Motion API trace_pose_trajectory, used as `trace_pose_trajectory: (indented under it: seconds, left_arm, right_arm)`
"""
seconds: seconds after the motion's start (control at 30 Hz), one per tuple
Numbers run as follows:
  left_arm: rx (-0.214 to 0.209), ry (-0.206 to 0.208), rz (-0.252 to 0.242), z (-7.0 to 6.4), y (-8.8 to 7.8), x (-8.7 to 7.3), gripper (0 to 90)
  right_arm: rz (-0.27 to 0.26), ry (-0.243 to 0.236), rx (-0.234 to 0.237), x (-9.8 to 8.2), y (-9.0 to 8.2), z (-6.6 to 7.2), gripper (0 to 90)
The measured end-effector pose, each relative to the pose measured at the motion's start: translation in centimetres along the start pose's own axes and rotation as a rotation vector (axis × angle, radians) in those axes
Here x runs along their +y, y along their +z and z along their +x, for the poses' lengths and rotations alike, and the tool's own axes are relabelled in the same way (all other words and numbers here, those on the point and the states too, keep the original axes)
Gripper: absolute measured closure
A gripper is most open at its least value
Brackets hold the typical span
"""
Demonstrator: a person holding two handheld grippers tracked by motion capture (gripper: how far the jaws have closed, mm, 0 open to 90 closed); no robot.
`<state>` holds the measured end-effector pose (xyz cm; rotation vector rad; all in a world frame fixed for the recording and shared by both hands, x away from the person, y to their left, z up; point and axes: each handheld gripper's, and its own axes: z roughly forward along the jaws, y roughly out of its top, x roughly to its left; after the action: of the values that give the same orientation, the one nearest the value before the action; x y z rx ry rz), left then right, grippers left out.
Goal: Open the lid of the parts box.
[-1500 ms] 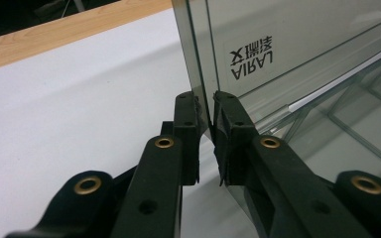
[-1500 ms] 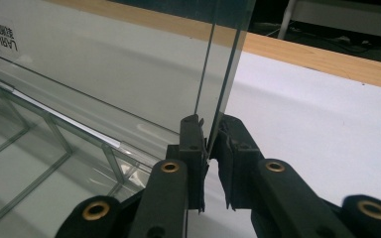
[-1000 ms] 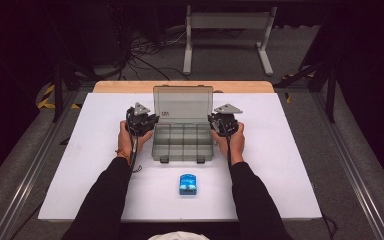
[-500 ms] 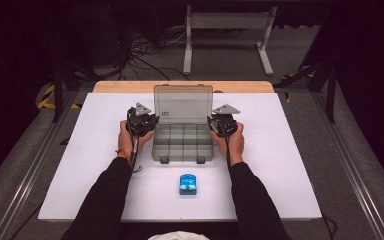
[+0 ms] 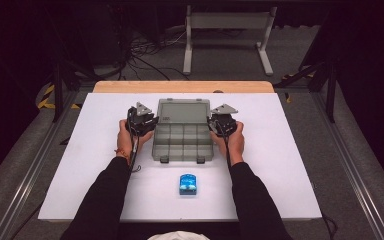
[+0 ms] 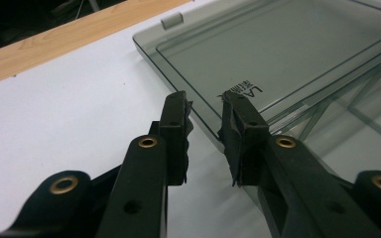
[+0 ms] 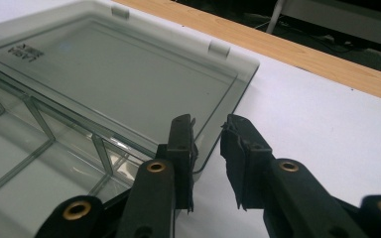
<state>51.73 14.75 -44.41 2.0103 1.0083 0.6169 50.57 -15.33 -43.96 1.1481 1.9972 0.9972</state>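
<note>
Fingers on both grippers, left (image 5: 149, 121) and right (image 5: 215, 123), have just been opening; we see them spread at the lid's (image 5: 184, 111) side edges. Box (image 5: 183, 142) sits open mid-surface (image 5: 80, 165); lid released, we judge.

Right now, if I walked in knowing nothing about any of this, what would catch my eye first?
Probably the smoky clear organizer box at the middle of the white table, its lid laid open toward the far edge. A left gripper and right gripper flank its two sides, their jaws just opening and slightly apart at the lid's side edges. Nearer the person lies a small blue object, alone.
</note>
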Motion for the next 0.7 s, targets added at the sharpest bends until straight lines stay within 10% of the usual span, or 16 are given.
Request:
trace_pose_trajectory:
  seconds: [0.7]
  left_arm:
    - [-0.043, 0.221, -0.067, -0.2, -6.3, 0.6, 69.4]
  right_arm:
    - [-0.090, -0.071, 0.172, 1.9, -4.9, 0.0, 66.7]
